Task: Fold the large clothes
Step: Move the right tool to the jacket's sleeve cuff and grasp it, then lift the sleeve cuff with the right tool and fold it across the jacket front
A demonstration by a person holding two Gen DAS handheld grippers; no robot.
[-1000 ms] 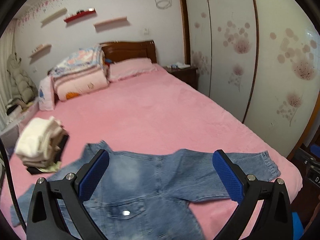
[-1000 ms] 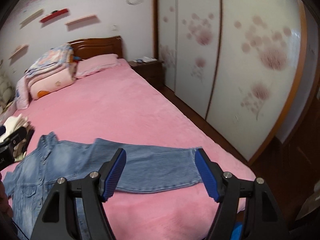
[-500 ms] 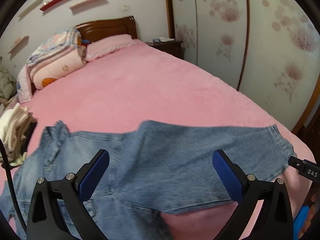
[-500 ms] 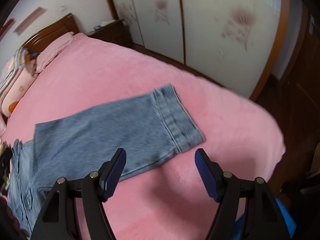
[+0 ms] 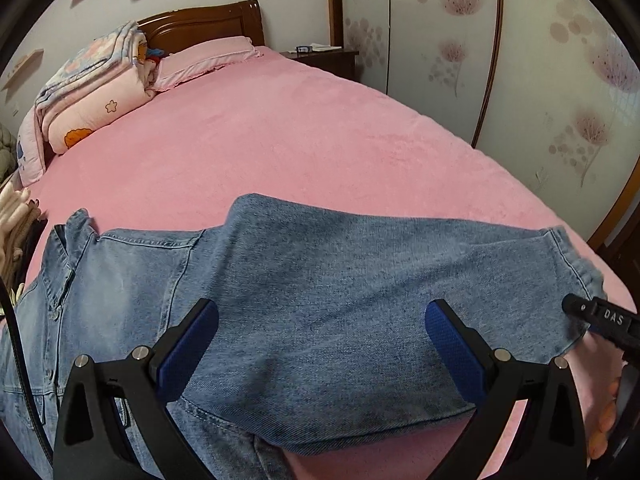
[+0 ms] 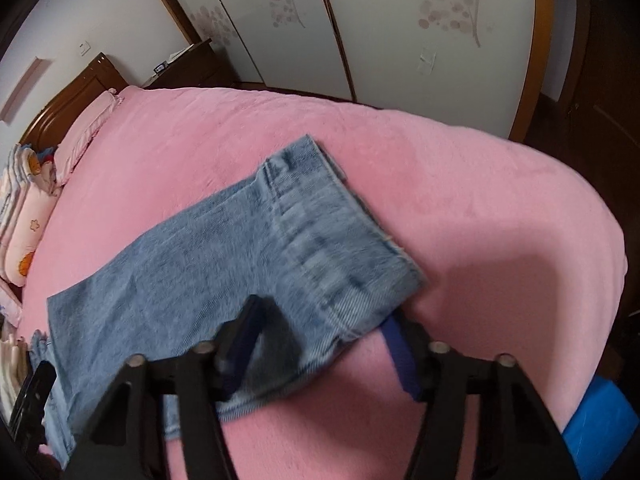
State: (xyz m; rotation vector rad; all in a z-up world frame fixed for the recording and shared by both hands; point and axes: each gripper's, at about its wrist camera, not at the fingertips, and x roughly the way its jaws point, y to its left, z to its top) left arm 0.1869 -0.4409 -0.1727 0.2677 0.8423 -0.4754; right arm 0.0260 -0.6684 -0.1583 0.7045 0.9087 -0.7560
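Here the denim jacket [image 5: 304,300] is lying spread across the near edge of the pink bed [image 5: 280,140], no container anywhere. Lower than a second ago, the left gripper [image 5: 320,340] is hovering wide over its sleeve, while the right gripper [image 6: 320,344] is closing around the cuff [image 6: 340,248].

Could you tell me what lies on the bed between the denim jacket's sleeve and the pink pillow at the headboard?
Nothing: in the left wrist view only bare pink bed cover runs from the denim sleeve up to the pillow.
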